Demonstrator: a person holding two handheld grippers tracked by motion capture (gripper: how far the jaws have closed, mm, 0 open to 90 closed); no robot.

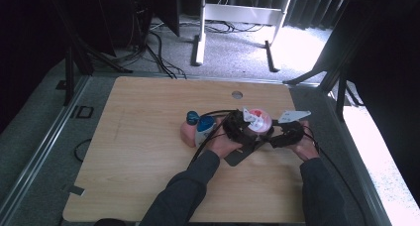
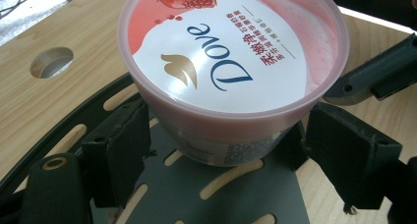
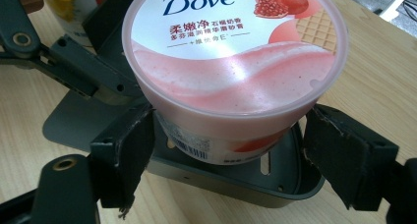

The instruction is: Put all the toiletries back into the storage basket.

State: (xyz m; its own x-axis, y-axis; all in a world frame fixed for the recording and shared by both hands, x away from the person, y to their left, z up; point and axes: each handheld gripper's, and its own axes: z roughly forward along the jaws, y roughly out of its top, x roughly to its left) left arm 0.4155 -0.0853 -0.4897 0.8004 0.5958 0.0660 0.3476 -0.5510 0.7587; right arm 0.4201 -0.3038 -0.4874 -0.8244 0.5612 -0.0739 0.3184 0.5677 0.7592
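Observation:
A round Dove tub (image 1: 260,119) with a pink and white lid sits over a dark grey slotted tray (image 1: 237,156) right of the table's middle. In the left gripper view the tub (image 2: 231,67) stands between my left gripper's (image 2: 226,135) black pads (image 2: 123,150), which rest against its wall under the lid rim. My right gripper (image 3: 228,135) clasps the same tub (image 3: 231,62) from another side, with a pad (image 3: 344,150) at each flank. In the high view the left gripper (image 1: 247,124) and right gripper (image 1: 275,134) meet at the tub. Whether the tub rests on the tray (image 3: 74,126) I cannot tell.
A blue-capped white bottle (image 1: 204,127) and a pink object (image 1: 188,134) lie just left of my left hand. A round cable hole (image 1: 237,94) sits near the table's far edge. Cables trail from both grippers toward the person. Bare wood spreads to the left and front.

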